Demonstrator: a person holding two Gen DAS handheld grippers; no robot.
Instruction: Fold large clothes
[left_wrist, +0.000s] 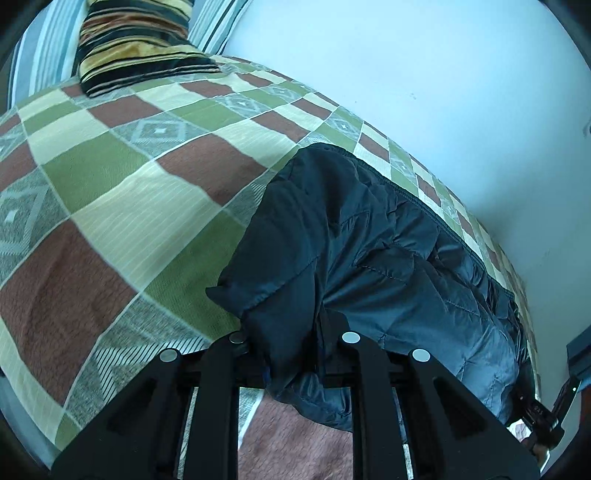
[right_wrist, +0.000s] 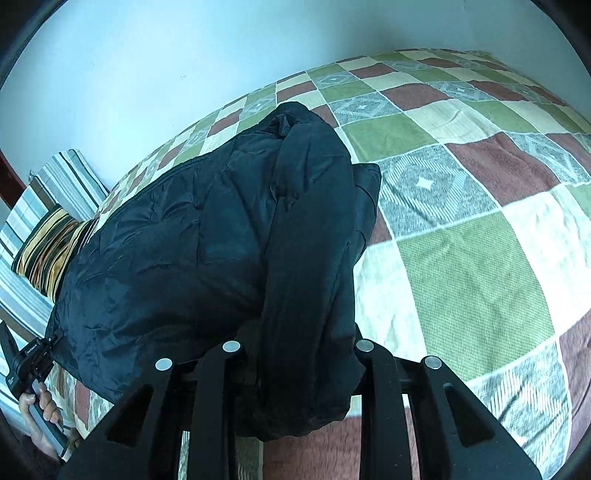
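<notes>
Left wrist view: left gripper (left_wrist: 293, 338) clamped on a fold of dark puffer jacket (left_wrist: 373, 258), lifted over the checked bedspread (left_wrist: 122, 184). Striped cushion (left_wrist: 136, 40) far off; pale wall (left_wrist: 424, 74) beyond.

Right wrist view: right gripper (right_wrist: 297, 347) pinching bunched jacket (right_wrist: 207, 236), which blocks the cushion (right_wrist: 48, 254). A hand (right_wrist: 37, 413) grips the other handle.

From my left gripper (left_wrist: 291, 343), whose jaws are clamped on a fold of a dark puffy jacket (left_wrist: 369, 251), I see the jacket stretching toward four o'clock over a checked bedspread (left_wrist: 122, 206), a striped pillow (left_wrist: 136, 40) at eleven o'clock, and a pale wall (left_wrist: 443, 81) at one o'clock.
</notes>
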